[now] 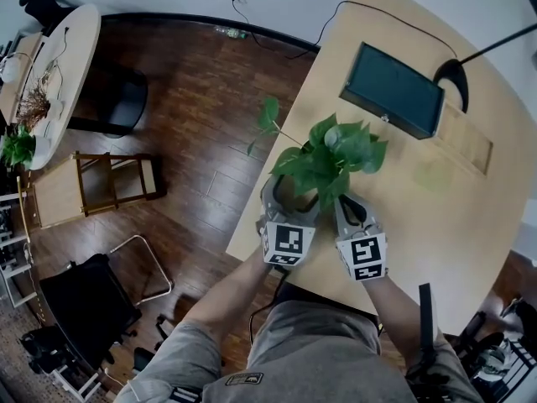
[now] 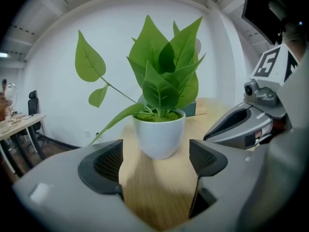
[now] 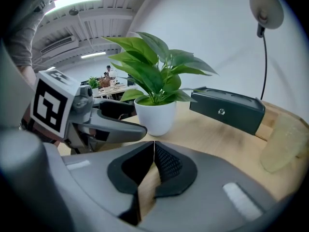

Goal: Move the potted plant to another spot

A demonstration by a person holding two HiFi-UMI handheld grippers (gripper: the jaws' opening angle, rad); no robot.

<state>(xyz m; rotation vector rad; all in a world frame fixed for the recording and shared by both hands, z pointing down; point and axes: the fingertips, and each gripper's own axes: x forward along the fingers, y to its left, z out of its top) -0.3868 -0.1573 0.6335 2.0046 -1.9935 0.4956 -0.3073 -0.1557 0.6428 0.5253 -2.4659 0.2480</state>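
Observation:
The potted plant (image 1: 336, 154), broad green leaves in a small white pot (image 2: 159, 134), stands upright on the light wooden table (image 1: 436, 217) near its left edge. My left gripper (image 2: 155, 154) is open, its pads wide apart. The pot stands just ahead of the fingertips, not between them, and nothing touches it. In the head view the left gripper (image 1: 289, 190) sits at the plant's near left and the right gripper (image 1: 348, 204) at its near right. My right gripper (image 3: 153, 146) is shut with nothing in it, the pot (image 3: 155, 116) a short way beyond.
A dark rectangular box (image 1: 393, 89) lies behind the plant, with a desk lamp's base (image 1: 453, 75) further back. A pale yellowish object (image 3: 282, 141) lies at the right. The table's left edge drops to a wood floor with a chair (image 1: 109, 179).

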